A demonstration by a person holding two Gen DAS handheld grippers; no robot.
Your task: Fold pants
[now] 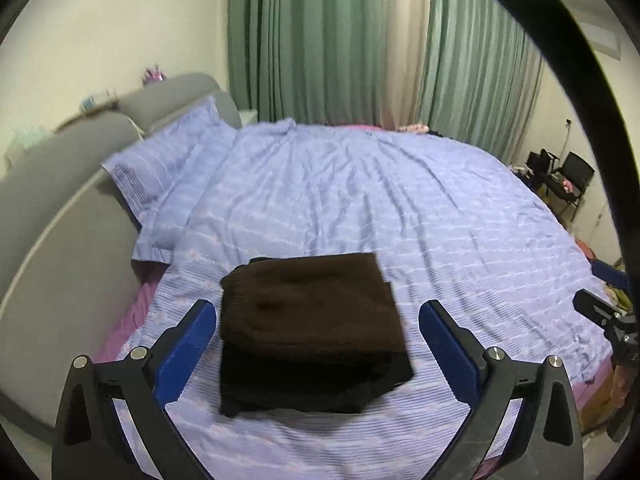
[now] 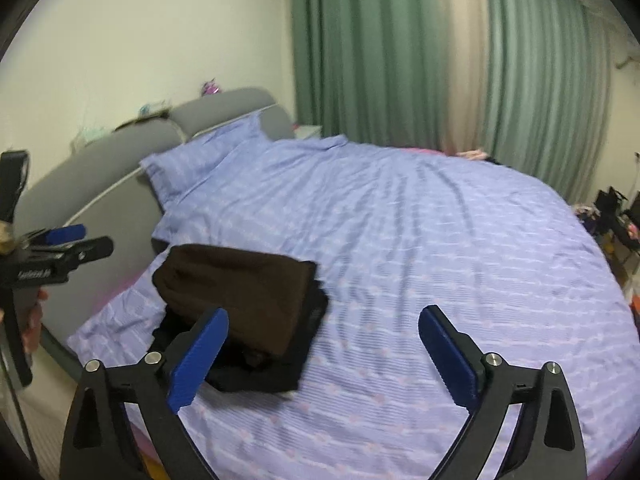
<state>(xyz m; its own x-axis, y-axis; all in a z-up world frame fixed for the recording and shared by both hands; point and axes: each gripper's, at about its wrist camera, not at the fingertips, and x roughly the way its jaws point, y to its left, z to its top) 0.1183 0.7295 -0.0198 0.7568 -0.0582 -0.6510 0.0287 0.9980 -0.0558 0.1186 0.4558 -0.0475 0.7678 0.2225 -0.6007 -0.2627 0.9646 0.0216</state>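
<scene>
Folded dark brown pants (image 1: 312,312) lie in a neat stack on top of a folded black garment (image 1: 304,388) on the blue striped bedspread (image 1: 400,208). My left gripper (image 1: 318,344) is open and empty, with its blue fingers either side of the stack and above it. In the right wrist view the pants (image 2: 240,292) lie at the left. My right gripper (image 2: 322,356) is open and empty, just right of the stack. The left gripper (image 2: 72,248) shows at the left edge of the right wrist view, and the right one (image 1: 600,312) at the right edge of the left wrist view.
A blue pillow (image 1: 168,168) and grey padded headboard (image 1: 60,184) are at the left. Green curtains (image 1: 320,40) hang behind the bed. Black chairs with clutter (image 1: 564,176) stand at the far right. The bed's near edge shows pink sheet (image 1: 128,320).
</scene>
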